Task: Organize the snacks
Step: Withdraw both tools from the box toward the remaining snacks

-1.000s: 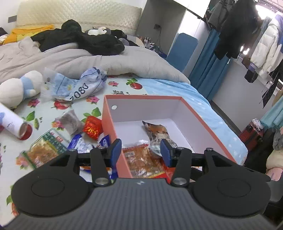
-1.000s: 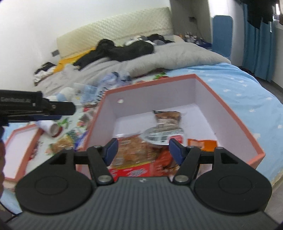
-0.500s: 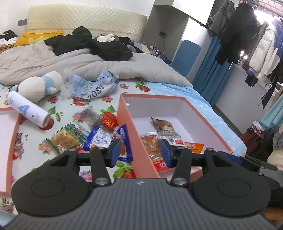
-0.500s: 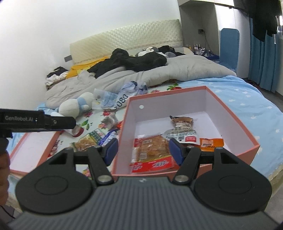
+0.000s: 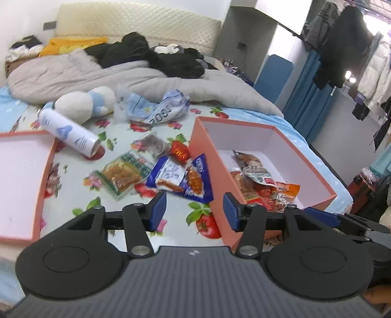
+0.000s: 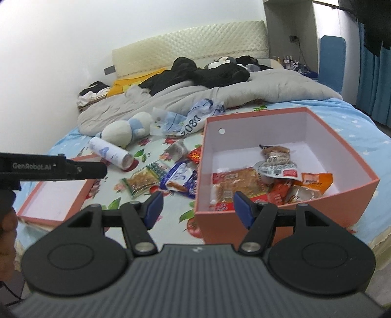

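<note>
Both grippers are hovering at the bed's (image 5: 73, 200) near edge. Left gripper (image 5: 194, 212) and right gripper (image 6: 198, 208) fingers are standing apart, gripping nothing. Orange box (image 6: 347, 144) is sitting right, holding several snack packets (image 6: 234, 186). Blue packet (image 5: 180, 178) and green packet (image 5: 124, 173) are lying just left of it, box lid (image 5: 22, 176) far left.

Far ahead of the tongs, a quilted cream headboard (image 5: 136, 22) backs the bed. A rumpled grey duvet (image 5: 146, 80) lies before it, with black clothing (image 5: 156, 55) piled on top and a yellow cloth (image 5: 70, 45) at the far left. Nearer the tongs, left of centre, a white and blue plush toy (image 5: 83, 105) rests beside a white spray can (image 5: 70, 135) lying on its side. Coats (image 5: 347, 46) hang at the far right above blue curtains (image 5: 308, 90).
</note>
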Available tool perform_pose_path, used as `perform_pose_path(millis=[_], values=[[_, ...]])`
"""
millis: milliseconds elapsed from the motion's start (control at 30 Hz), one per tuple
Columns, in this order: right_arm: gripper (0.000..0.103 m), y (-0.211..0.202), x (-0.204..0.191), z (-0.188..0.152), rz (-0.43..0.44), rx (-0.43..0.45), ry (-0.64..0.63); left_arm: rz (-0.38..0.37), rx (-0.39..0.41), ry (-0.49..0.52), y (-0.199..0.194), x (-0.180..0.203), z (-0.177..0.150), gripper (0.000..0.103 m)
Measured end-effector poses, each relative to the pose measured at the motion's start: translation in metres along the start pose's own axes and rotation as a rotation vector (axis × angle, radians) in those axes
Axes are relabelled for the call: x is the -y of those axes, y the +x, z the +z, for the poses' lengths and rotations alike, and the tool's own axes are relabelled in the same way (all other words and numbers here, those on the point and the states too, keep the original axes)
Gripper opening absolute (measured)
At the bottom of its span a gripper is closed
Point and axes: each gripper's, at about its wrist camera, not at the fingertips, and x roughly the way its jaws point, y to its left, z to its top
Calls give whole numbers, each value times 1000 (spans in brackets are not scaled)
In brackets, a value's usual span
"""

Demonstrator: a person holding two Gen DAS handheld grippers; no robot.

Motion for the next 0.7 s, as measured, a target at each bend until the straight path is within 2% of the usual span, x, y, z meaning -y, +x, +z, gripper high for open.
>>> perform_pose_path(millis=[167, 500, 633, 700], values=[[66, -3, -11, -10, 4, -6, -14, 15, -3, -19, -6, -6, -18, 58], [66, -5, -31, -32, -9, -17, -34, 44, -59, -33, -14, -23, -54, 61], [66, 2, -42, -37, -4, -12, -35, 75, -69, -48, -8, -37, -58, 62], [66, 7, -49, -39, -10, -13, -58, 114, -76, -36, 0, -42, -56, 62]])
